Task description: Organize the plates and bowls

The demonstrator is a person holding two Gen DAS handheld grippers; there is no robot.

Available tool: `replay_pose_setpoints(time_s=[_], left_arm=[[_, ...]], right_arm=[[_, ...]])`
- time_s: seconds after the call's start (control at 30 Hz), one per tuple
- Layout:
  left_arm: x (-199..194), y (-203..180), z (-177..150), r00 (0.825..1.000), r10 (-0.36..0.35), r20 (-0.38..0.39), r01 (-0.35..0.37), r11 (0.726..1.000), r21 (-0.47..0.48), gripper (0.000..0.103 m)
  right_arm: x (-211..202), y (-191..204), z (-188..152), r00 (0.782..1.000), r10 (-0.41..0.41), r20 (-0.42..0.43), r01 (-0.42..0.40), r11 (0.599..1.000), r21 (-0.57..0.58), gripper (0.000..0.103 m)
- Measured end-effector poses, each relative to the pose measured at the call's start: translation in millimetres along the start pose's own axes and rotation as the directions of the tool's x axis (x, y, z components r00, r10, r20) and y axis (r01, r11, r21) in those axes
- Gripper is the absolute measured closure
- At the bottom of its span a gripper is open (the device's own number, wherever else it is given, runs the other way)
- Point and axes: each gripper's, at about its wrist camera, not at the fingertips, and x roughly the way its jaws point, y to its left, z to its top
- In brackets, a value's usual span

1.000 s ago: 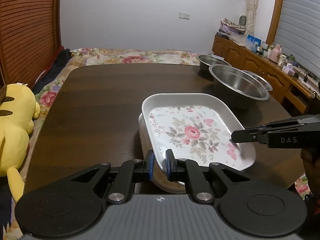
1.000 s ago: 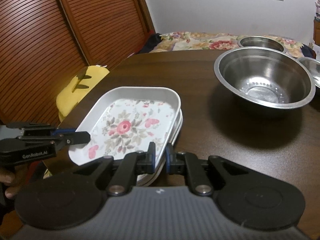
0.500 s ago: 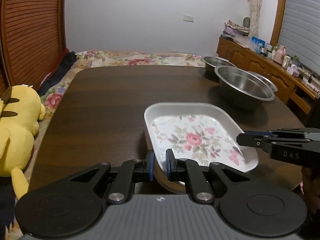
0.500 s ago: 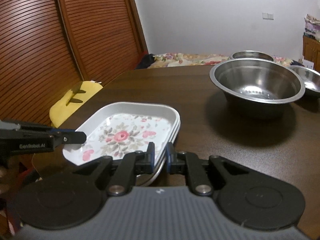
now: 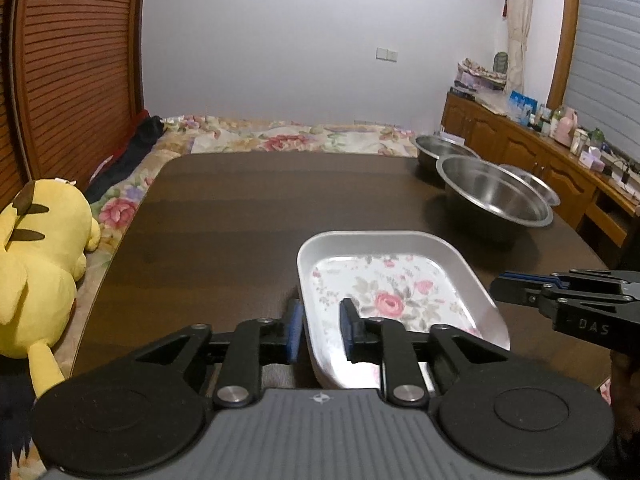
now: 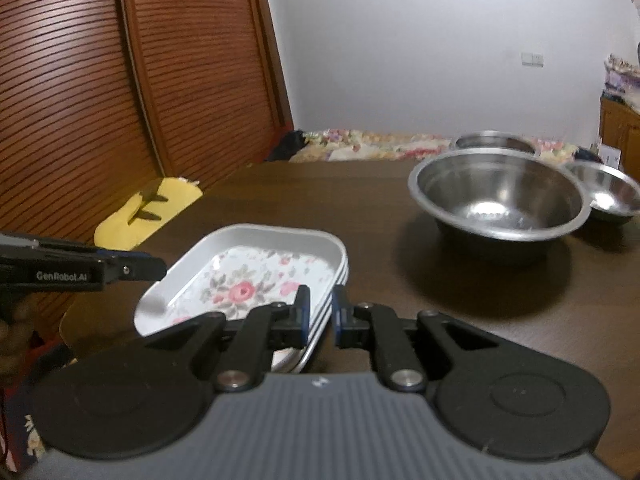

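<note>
A white rectangular plate with a rose print (image 5: 384,292) (image 6: 248,276) lies on top of a small stack of like plates (image 6: 338,280) near the front of the dark wooden table (image 5: 240,220). My left gripper (image 5: 320,330) straddles its near-left rim, the fingers slightly parted. My right gripper (image 6: 321,312) is shut on the opposite rim; the left wrist view shows it (image 5: 498,290) at the plate's right edge. Three steel bowls stand at the back right: a large one (image 5: 492,196) (image 6: 496,196) and two smaller ones (image 5: 440,148) (image 6: 608,192).
A yellow plush toy (image 5: 36,248) lies off the table's left edge, on a floral bedspread (image 5: 280,140). Slatted wooden doors (image 6: 100,100) stand to the left. A wooden cabinet with clutter (image 5: 520,144) runs along the right wall.
Both wrist views have pulled back and tilted up, so the plate sits lower in each. My left gripper's fingers have parted a little on the rim. The right fingers keep their gap.
</note>
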Motion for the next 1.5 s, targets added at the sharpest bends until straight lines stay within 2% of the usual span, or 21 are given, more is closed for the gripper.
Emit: replay_pose_setpoints(time_s=[0.33,0.53,0.6,0.63,0.67,0.87,1.0,1.1,1.27,1.5], left_arm=[[4.1,-24.2,19.9,0.998,-0.008,0.059,0.005,0.999,0.045,0.052],[13.3,-50.1,31.0,0.995,-0.054,0.086,0.046,0.995,0.085,0.041],[20.3,-59.0,34.8,0.993,-0.069,0.092,0.061,0.994,0.090,0.034],[25.1,-64.1,36.6,0.992,-0.078,0.096,0.069,0.993,0.091,0.032],[28.8,-69.0,38.1,0.992,-0.085,0.096,0.076,0.993,0.094,0.032],[50.5,-101.0,50.6,0.988,-0.109,0.107,0.093,0.985,0.147,0.032],[61.9,-112.4,60.5,0.983,-0.146,0.107,0.130,0.981,0.144,0.032],[66.4,-120.9,65.9,0.984,-0.127,0.124,0.109,0.984,0.143,0.034],[71.7,-131.8,73.8,0.982,-0.132,0.136,0.111,0.982,0.155,0.036],[89.8,-141.5,83.7,0.983,-0.146,0.108,0.129,0.980,0.154,0.040]], right_arm=[[-28.9,-30.0,15.7,0.992,-0.050,0.115,0.052,0.998,-0.019,0.090],[-38.3,-58.8,25.5,0.982,-0.113,0.150,0.115,0.993,0.000,0.089],[-37.8,-70.2,28.2,0.979,-0.134,0.154,0.134,0.991,0.010,0.083],[-37.0,-74.1,28.7,0.977,-0.143,0.158,0.142,0.990,0.014,0.071],[-35.9,-79.8,29.5,0.974,-0.152,0.166,0.151,0.988,0.020,0.060],[-28.5,-107.3,28.4,0.964,-0.197,0.177,0.189,0.980,0.065,0.054],[-24.1,-123.4,25.1,0.960,-0.226,0.164,0.213,0.973,0.093,0.053],[-18.3,-129.1,20.3,0.959,-0.243,0.145,0.230,0.968,0.100,0.053],[-14.8,-138.6,19.2,0.962,-0.239,0.131,0.222,0.966,0.133,0.053],[-5.2,-146.2,24.3,0.967,-0.225,0.116,0.206,0.966,0.159,0.053]])
